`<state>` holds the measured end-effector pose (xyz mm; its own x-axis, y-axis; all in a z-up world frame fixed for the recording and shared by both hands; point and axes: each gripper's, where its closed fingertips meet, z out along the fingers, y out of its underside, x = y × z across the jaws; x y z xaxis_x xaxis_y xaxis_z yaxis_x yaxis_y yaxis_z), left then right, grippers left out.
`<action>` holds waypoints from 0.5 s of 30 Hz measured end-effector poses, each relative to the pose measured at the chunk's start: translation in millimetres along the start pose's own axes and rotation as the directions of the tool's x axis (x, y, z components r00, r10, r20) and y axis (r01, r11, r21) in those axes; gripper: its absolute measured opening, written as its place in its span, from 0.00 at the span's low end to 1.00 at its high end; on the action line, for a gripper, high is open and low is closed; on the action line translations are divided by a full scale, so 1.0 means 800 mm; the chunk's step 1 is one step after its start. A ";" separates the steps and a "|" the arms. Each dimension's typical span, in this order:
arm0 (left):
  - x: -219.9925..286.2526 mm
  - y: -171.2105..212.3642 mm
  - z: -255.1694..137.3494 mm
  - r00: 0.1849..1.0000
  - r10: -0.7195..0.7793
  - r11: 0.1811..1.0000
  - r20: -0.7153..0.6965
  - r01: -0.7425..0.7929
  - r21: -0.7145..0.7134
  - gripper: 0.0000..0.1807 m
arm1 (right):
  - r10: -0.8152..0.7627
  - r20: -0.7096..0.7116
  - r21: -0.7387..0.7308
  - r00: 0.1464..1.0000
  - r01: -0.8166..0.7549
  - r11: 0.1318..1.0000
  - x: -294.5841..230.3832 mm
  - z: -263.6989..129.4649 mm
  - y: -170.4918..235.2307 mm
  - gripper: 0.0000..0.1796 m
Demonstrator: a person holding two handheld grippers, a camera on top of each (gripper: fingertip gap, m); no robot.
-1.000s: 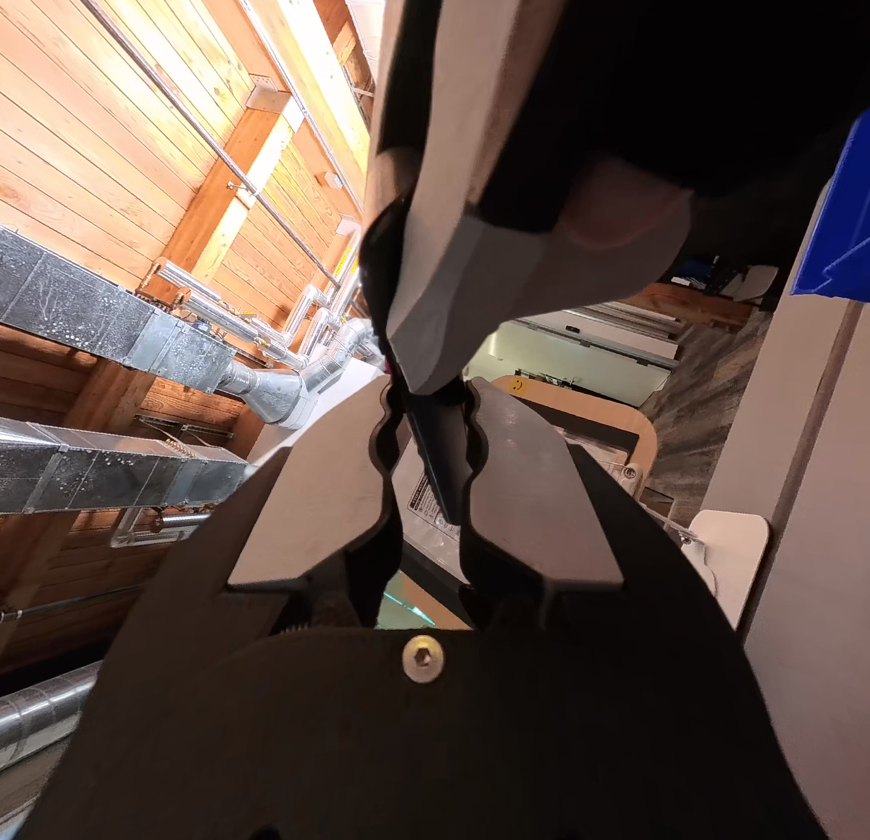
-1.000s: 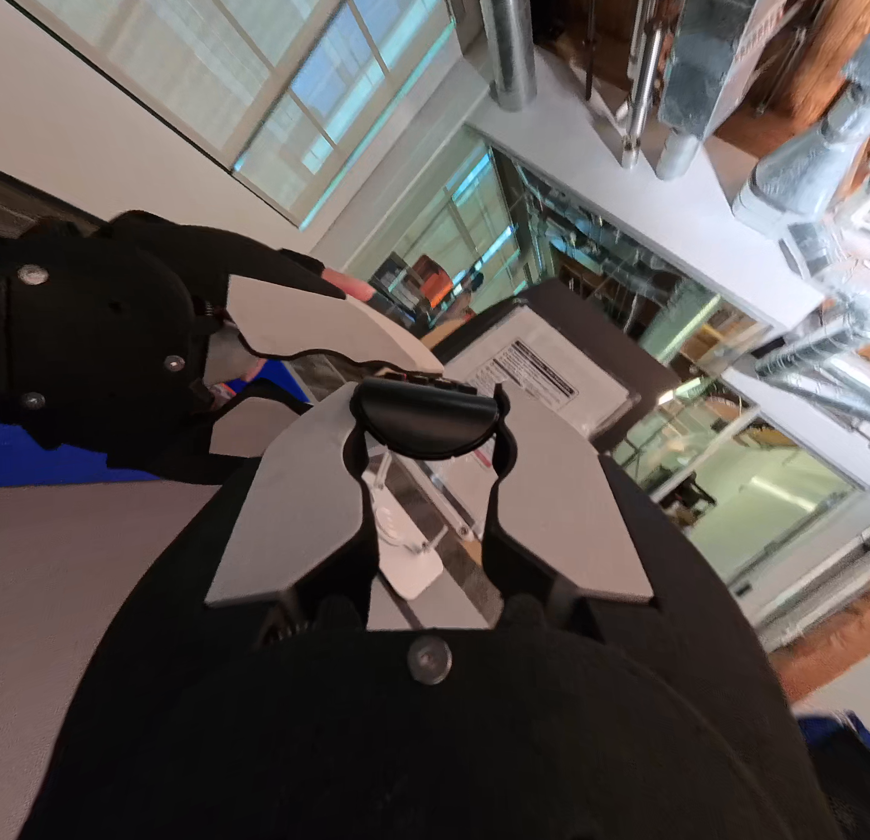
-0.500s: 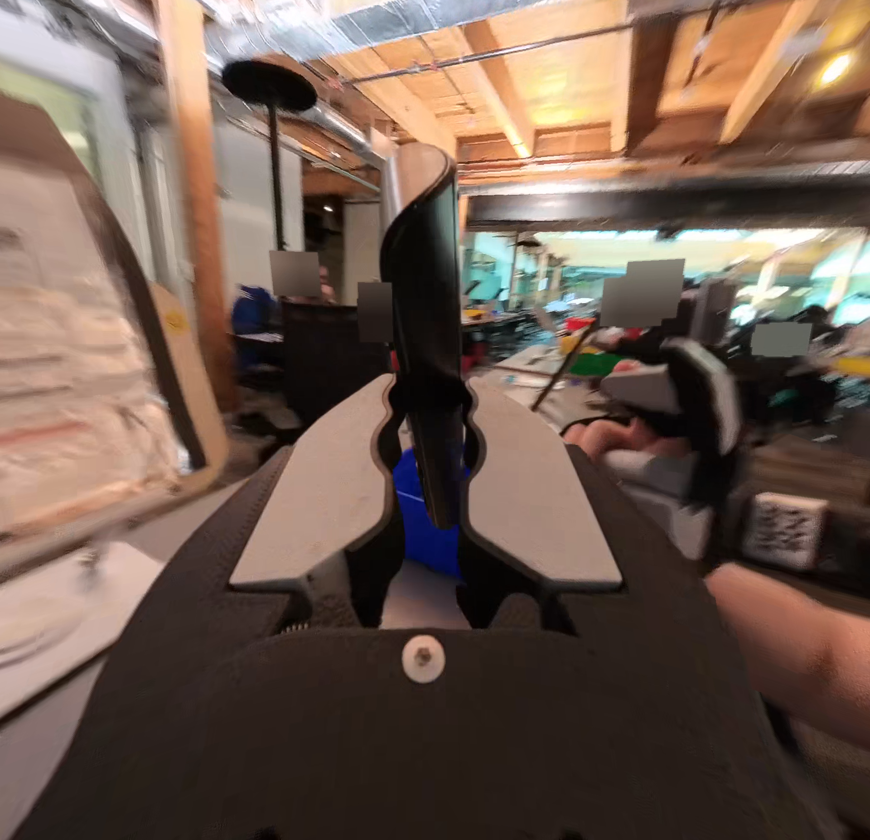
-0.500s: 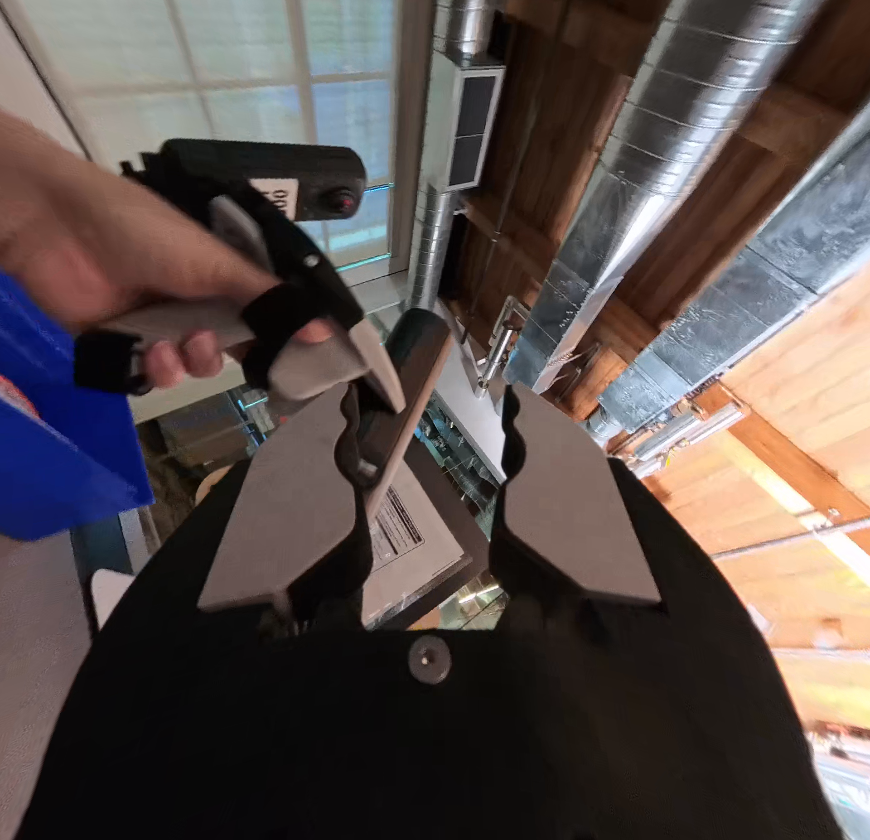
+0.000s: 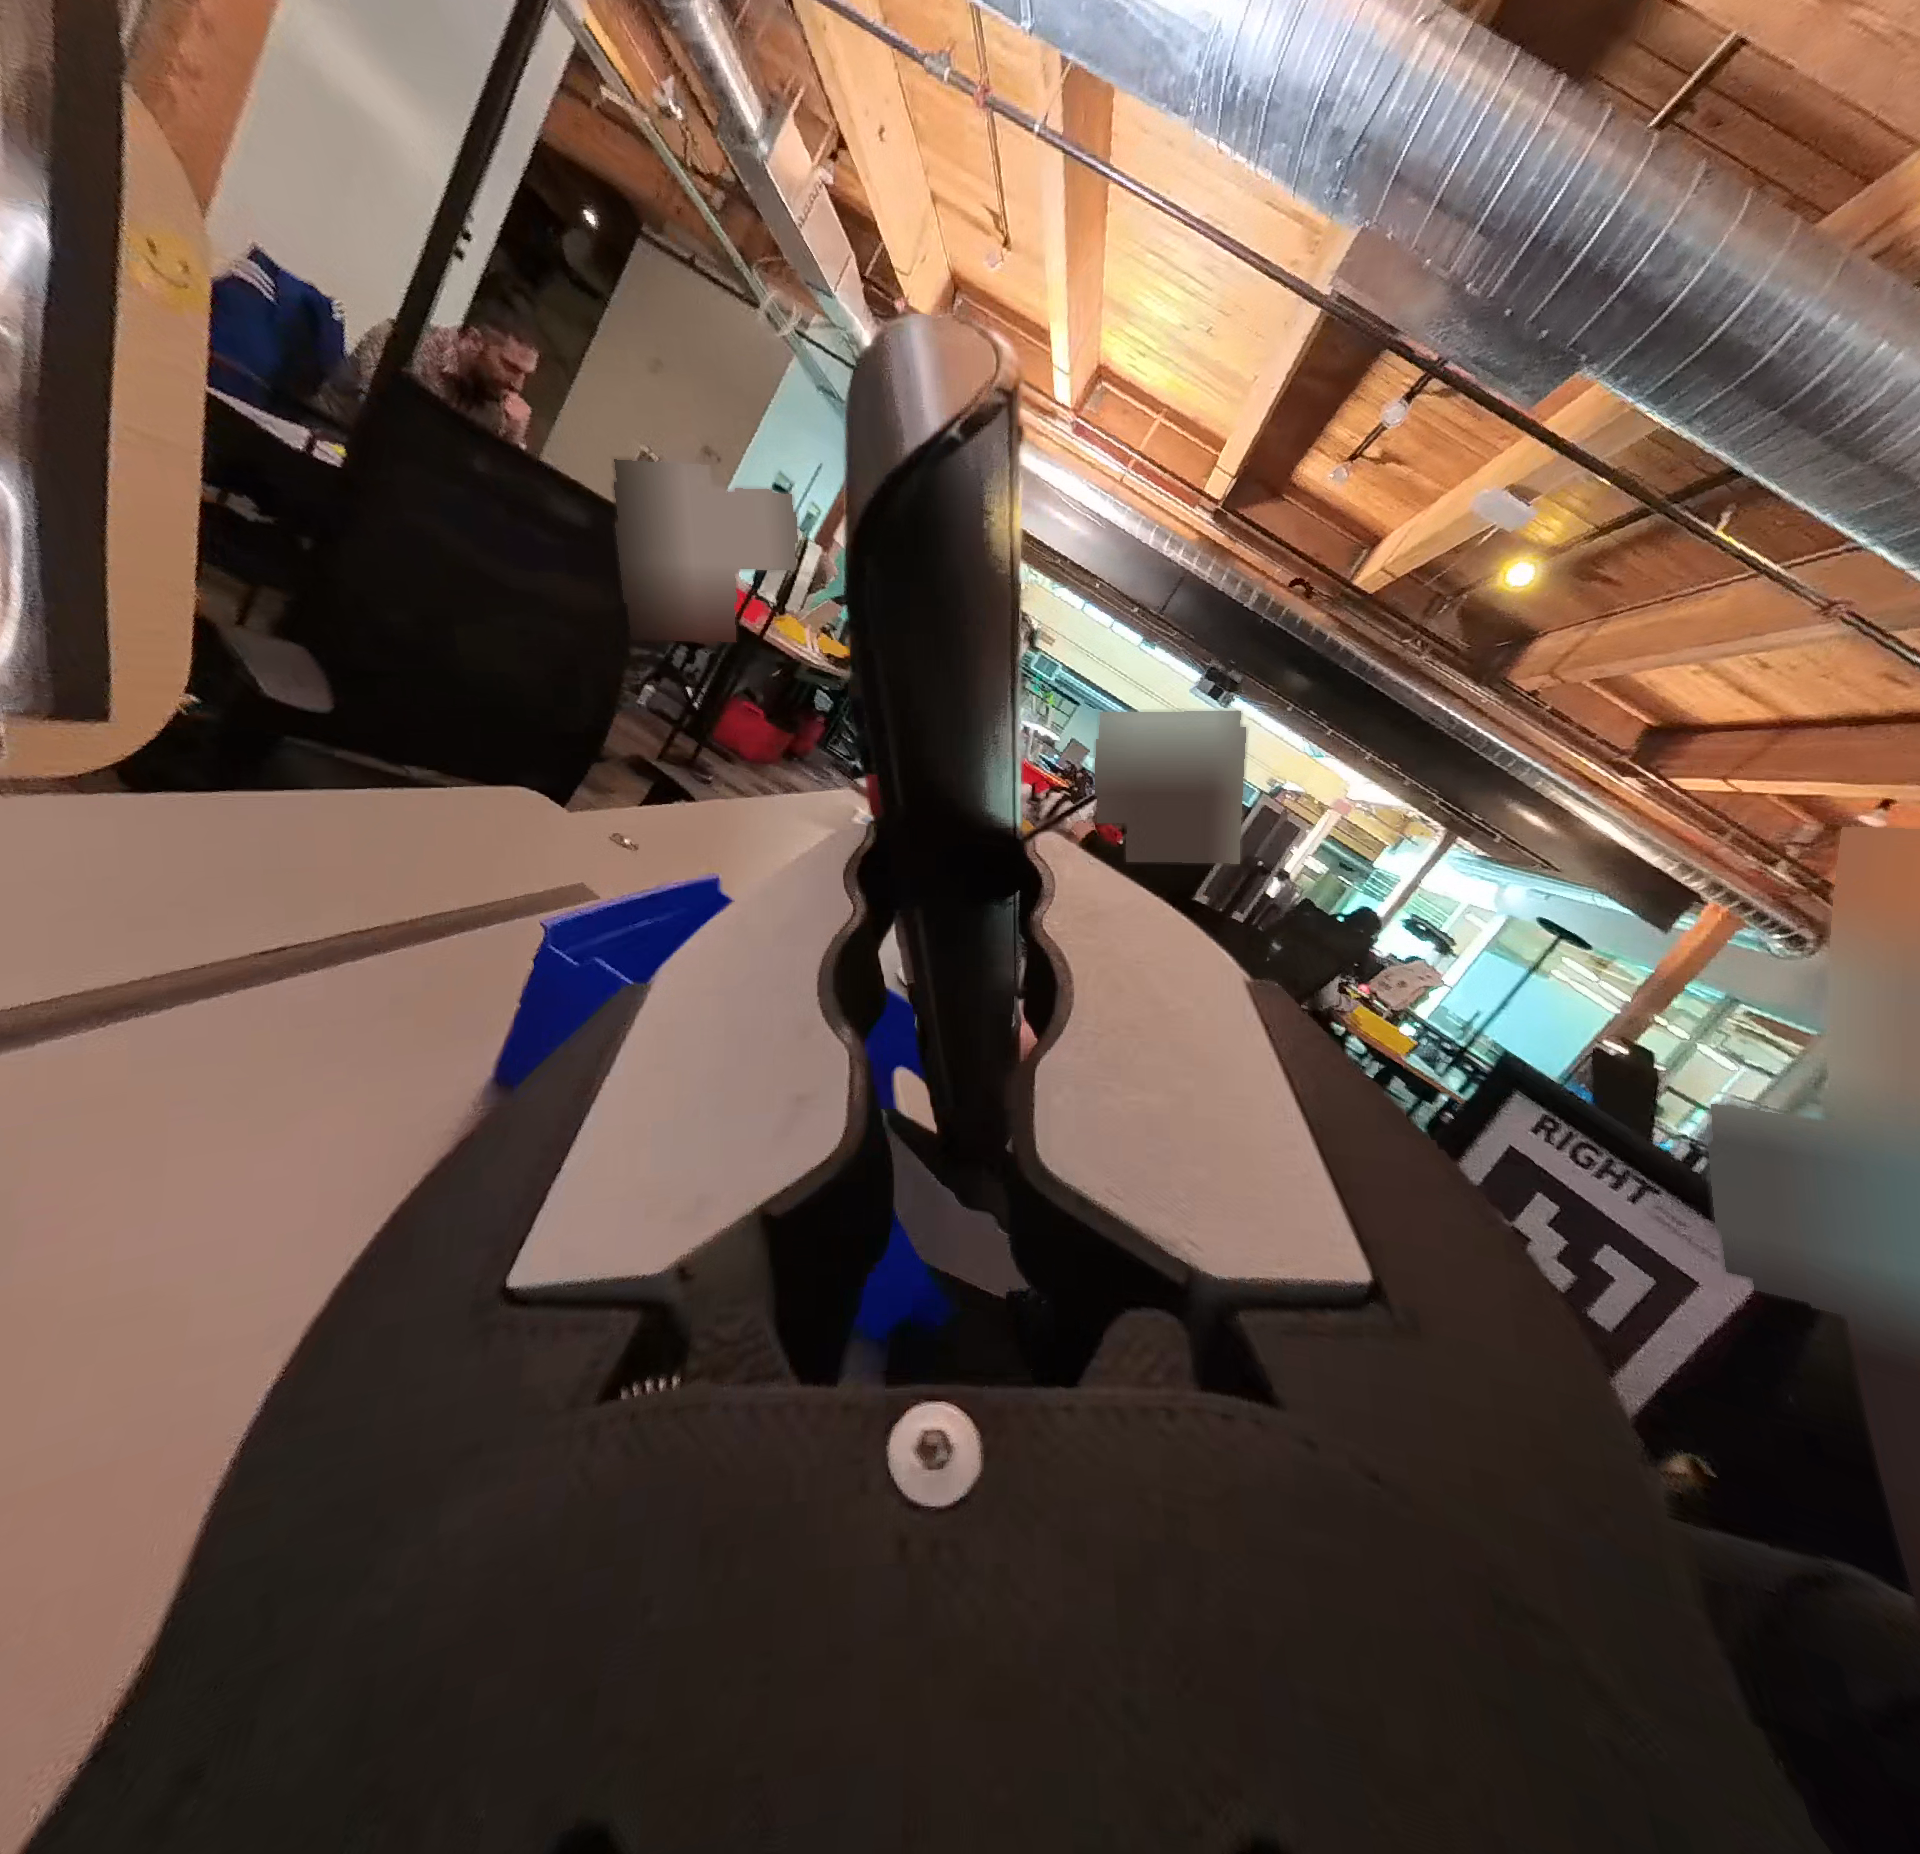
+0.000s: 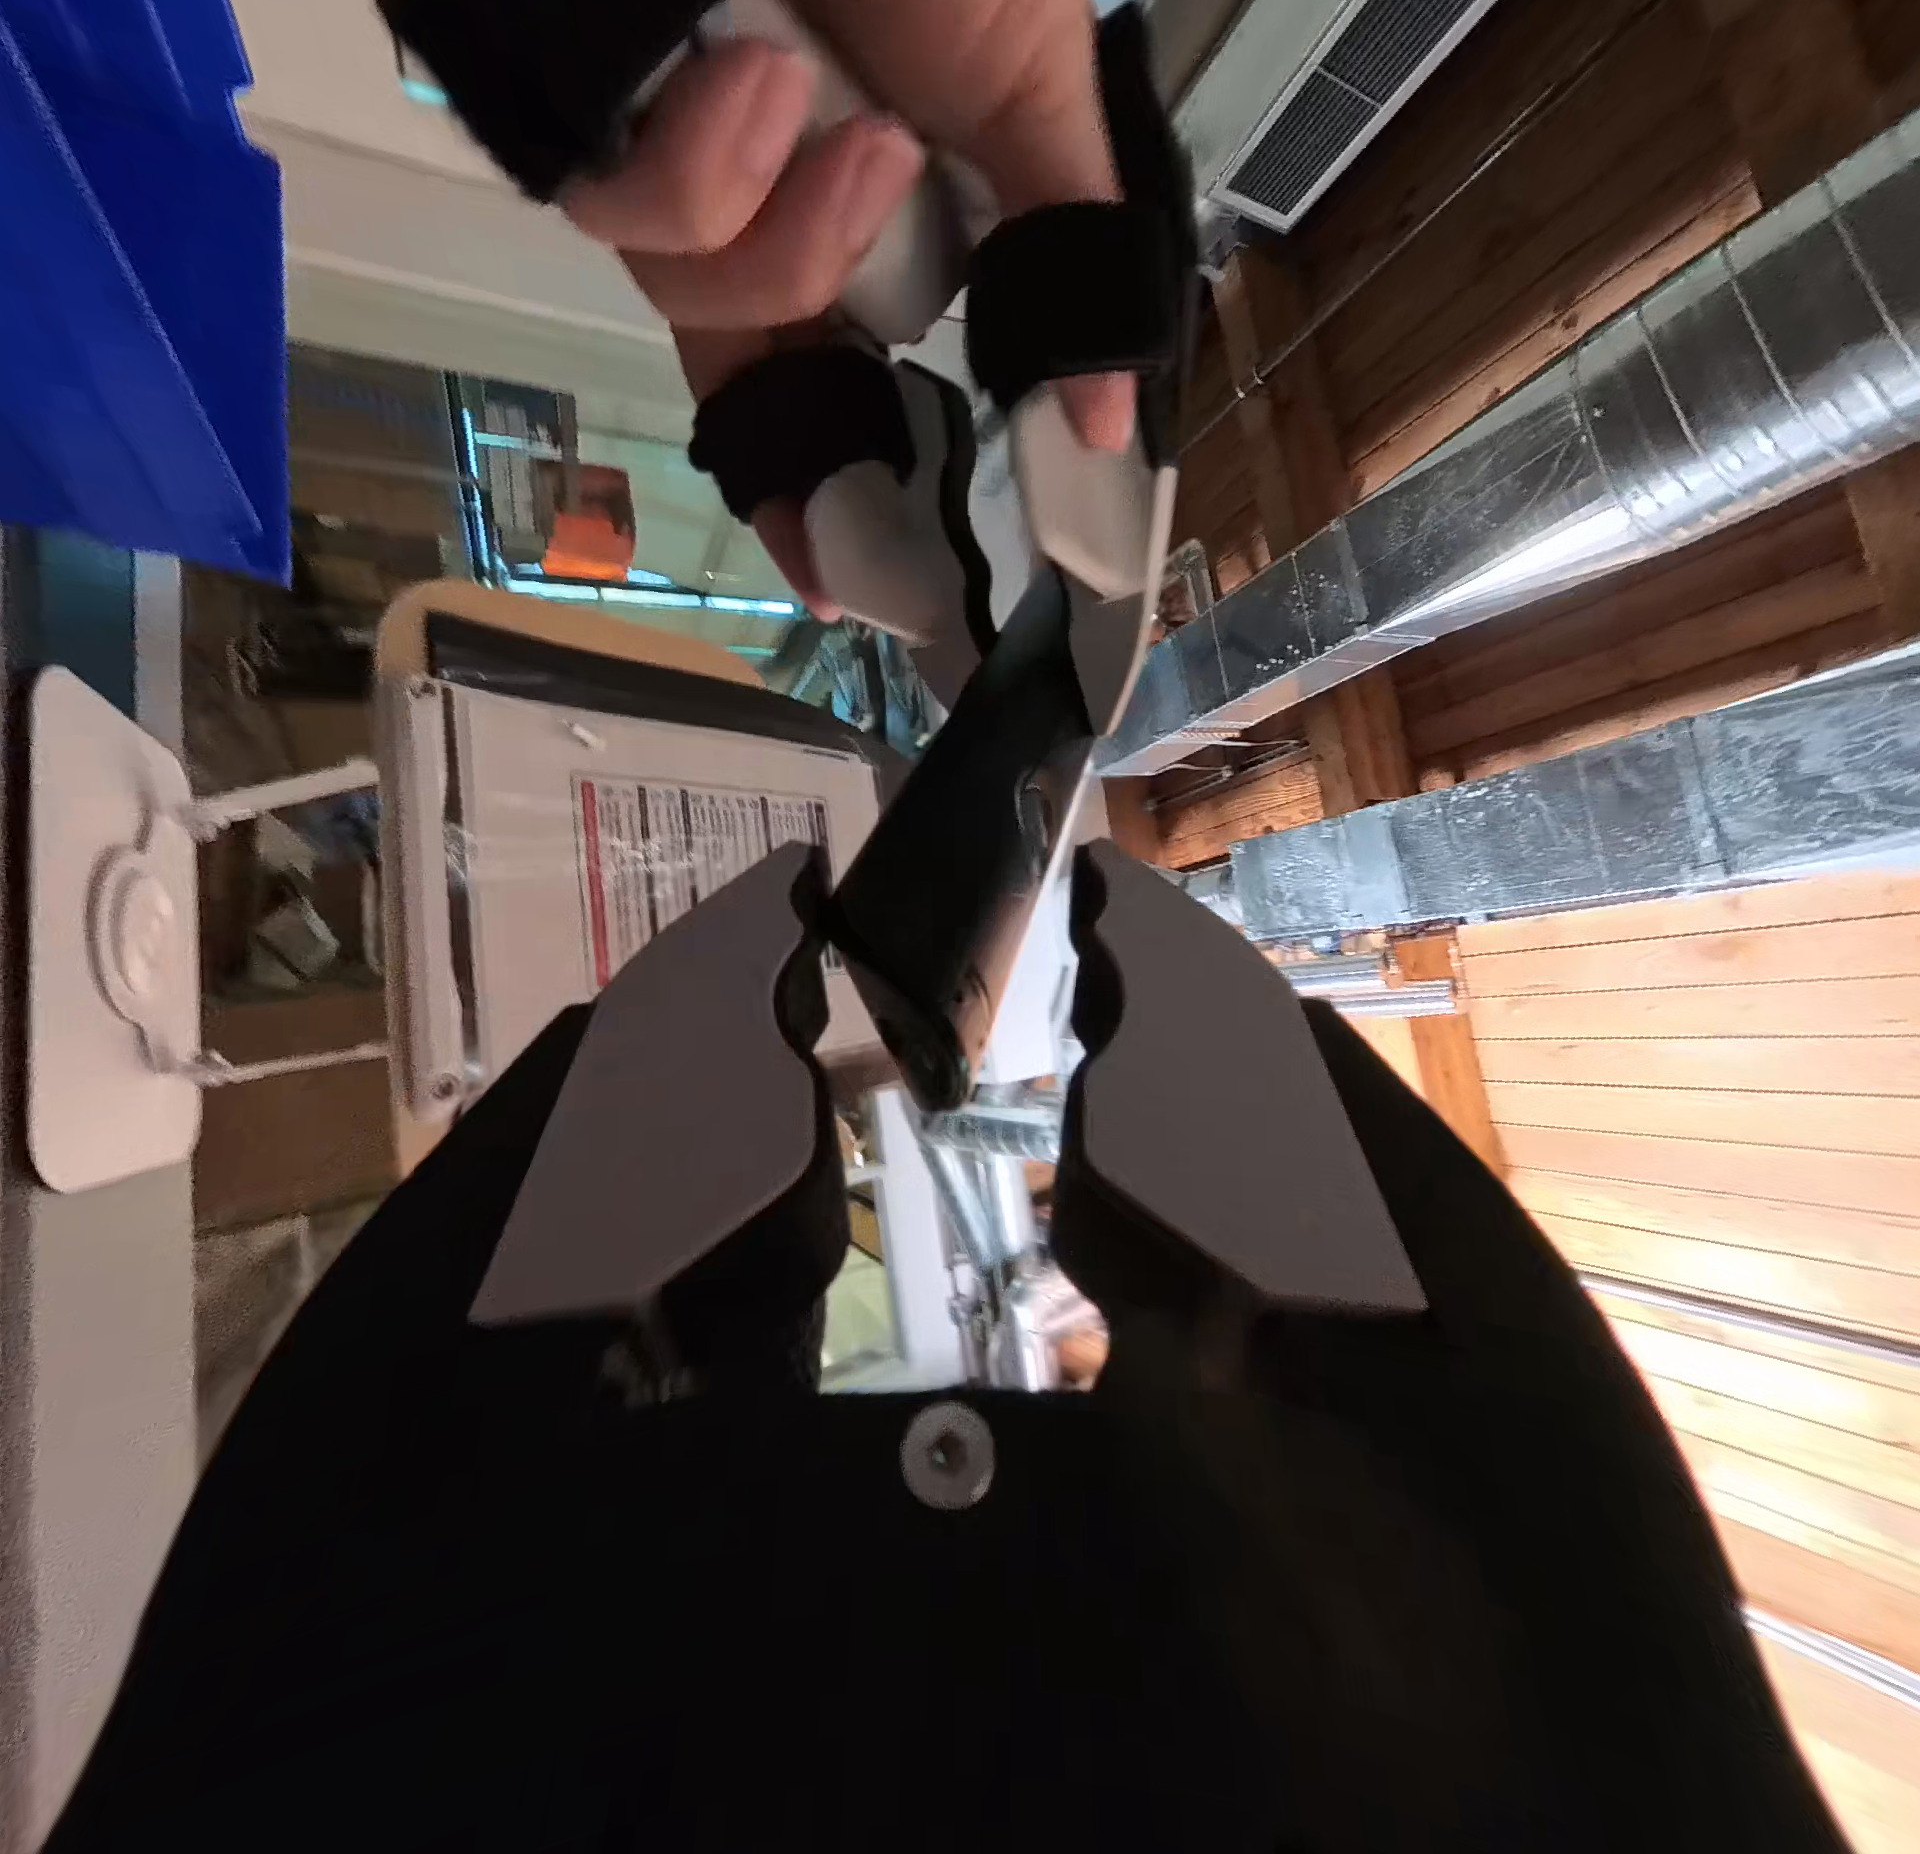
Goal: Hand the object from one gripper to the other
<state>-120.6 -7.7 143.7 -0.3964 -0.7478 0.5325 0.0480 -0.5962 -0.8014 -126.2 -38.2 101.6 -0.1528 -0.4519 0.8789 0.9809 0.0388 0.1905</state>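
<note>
A slim black case [image 5: 935, 609] stands upright between the fingers of my left gripper [image 5: 945, 890], which is shut on its lower part. In the right wrist view the same case [image 6: 935, 900] slants down from the left gripper [image 6: 1039, 661], held by a hand [image 6: 831, 142]. The case's lower end lies between the spread fingers of my right gripper [image 6: 945, 879]. That gripper is open, and the case rests close to its left finger [image 6: 686, 1056]. Part of the right gripper with its black-and-white tag [image 5: 1590, 1254] shows low at the right of the left wrist view.
A blue bin [image 5: 613, 952] sits on the grey table [image 5: 260, 1077] and also shows in the right wrist view [image 6: 125, 246]. A white pad [image 6: 104, 921] and a framed board [image 6: 644, 848] stand nearby. People sit at desks farther back. Ducts and wooden beams are overhead.
One second ago both grippers were shut on the case. The right gripper has since opened, and the left gripper has swung round with the case still in it.
</note>
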 end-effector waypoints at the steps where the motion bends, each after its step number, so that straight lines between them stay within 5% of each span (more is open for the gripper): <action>1: 0.001 0.005 0.002 1.000 -0.016 1.000 -0.009 0.016 -0.020 0.12 | -0.032 -0.008 -0.013 0.999 0.032 0.999 -0.002 0.001 0.002 0.23; 11: -0.007 0.020 0.006 0.992 -0.126 0.989 -0.029 0.123 -0.085 0.12 | -0.103 -0.012 -0.078 0.995 0.102 0.992 -0.006 0.006 0.015 0.20; 15: -0.011 0.027 0.011 0.988 -0.148 0.986 -0.033 0.145 -0.089 0.13 | 0.001 0.004 -0.053 1.000 -0.001 0.999 -0.003 0.001 0.011 0.16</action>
<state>-108.2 -16.3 124.4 -0.4295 -0.6412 0.6358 -0.0913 -0.6697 -0.7370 -117.5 -36.0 101.7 -0.1523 -0.4481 0.8809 0.9860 -0.0078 0.1665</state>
